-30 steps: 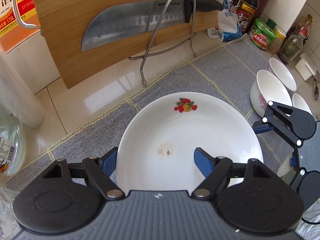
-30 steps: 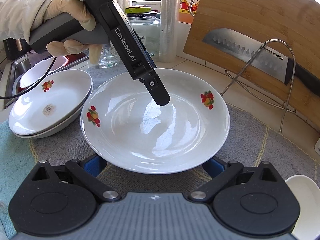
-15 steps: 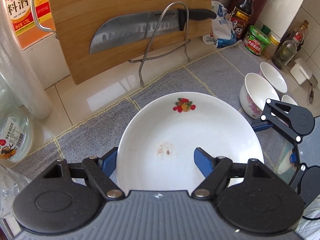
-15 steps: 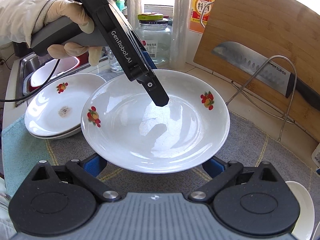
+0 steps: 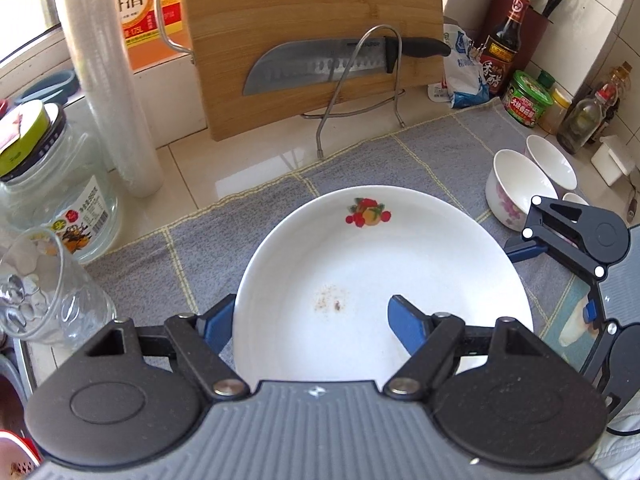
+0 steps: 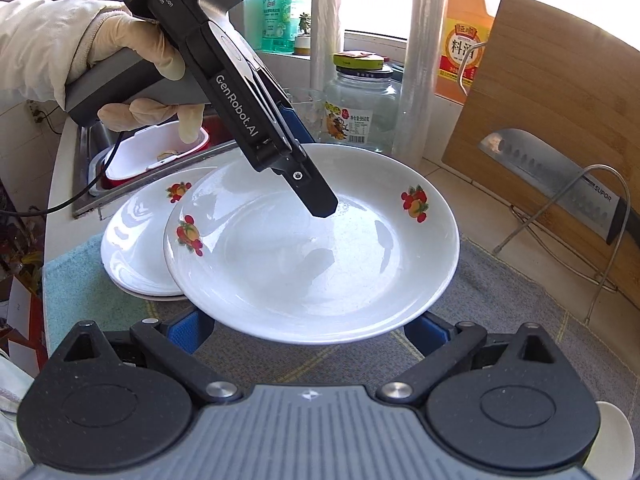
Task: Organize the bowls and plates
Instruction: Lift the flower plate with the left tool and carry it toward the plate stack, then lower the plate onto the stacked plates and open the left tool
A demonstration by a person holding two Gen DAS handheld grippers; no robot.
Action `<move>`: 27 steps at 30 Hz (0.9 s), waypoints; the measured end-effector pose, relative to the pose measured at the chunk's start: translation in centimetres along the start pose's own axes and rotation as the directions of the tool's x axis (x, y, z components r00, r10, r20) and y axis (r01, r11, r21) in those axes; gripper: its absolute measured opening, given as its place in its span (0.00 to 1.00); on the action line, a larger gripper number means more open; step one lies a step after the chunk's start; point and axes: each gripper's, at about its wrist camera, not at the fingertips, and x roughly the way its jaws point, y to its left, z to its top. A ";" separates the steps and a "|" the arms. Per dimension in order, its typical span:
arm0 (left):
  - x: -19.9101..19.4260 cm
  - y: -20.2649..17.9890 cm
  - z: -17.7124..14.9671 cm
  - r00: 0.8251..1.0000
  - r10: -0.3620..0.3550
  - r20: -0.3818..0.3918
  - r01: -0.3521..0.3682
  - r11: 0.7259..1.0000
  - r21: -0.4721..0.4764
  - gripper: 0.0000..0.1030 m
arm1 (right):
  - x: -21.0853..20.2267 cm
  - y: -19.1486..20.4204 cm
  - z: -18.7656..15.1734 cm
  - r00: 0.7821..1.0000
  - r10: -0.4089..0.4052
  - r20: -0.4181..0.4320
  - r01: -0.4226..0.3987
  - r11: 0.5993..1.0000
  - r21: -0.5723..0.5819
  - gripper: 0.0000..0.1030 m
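A white plate [image 5: 380,264] with fruit prints and a brown smear hangs tilted above the grey mat [image 5: 400,160]. My left gripper [image 5: 310,312] is shut on its rim, with one blue finger [image 5: 404,320] inside the plate and the other below the edge. In the right wrist view that upper finger [image 6: 316,196] presses on the plate [image 6: 320,272]. My right gripper [image 6: 308,330] stands open, its fingers spread under the plate's near edge. A stack of matching plates [image 6: 136,240] lies to the left, partly overlapped by the held plate.
Three white bowls [image 5: 516,188] stand at the mat's right end near bottles and jars. A cutting board [image 5: 312,40] with a knife [image 5: 320,68] leans at the back. A glass jar [image 5: 52,184] and a cup [image 5: 36,280] stand left, by the sink [image 6: 92,152].
Both grippers rose with the plate and carried it left, so it now overlaps the stacked plates. The grip on the plate looks unchanged.
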 end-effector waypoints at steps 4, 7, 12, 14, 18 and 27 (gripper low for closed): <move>-0.9 0.5 -1.4 1.000 0.019 0.004 -0.019 0.999 -0.032 0.77 | 0.4 1.1 0.4 1.000 0.025 -0.001 -0.025 0.999 -0.025 0.99; -1.6 0.9 -2.5 0.999 0.031 0.006 -0.031 0.998 -0.057 0.77 | 0.6 1.9 0.7 0.999 0.046 -0.002 -0.046 0.998 -0.039 0.99; -2.5 1.6 -4.2 0.999 0.044 0.013 -0.043 0.995 -0.093 0.77 | 1.2 3.3 1.2 0.997 0.075 -0.014 -0.076 0.995 -0.063 0.99; -2.8 1.9 -4.8 0.999 0.046 0.019 -0.044 0.993 -0.106 0.77 | 1.5 3.8 1.3 0.996 0.083 -0.020 -0.084 0.994 -0.068 0.99; -2.9 2.4 -5.9 0.999 0.047 0.021 -0.044 0.991 -0.129 0.77 | 1.9 4.5 1.6 0.994 0.102 -0.033 -0.104 0.992 -0.076 0.99; -2.6 3.3 -8.2 0.999 0.043 0.014 -0.040 0.984 -0.173 0.77 | 2.7 5.7 1.9 0.991 0.118 -0.065 -0.124 0.987 -0.101 0.99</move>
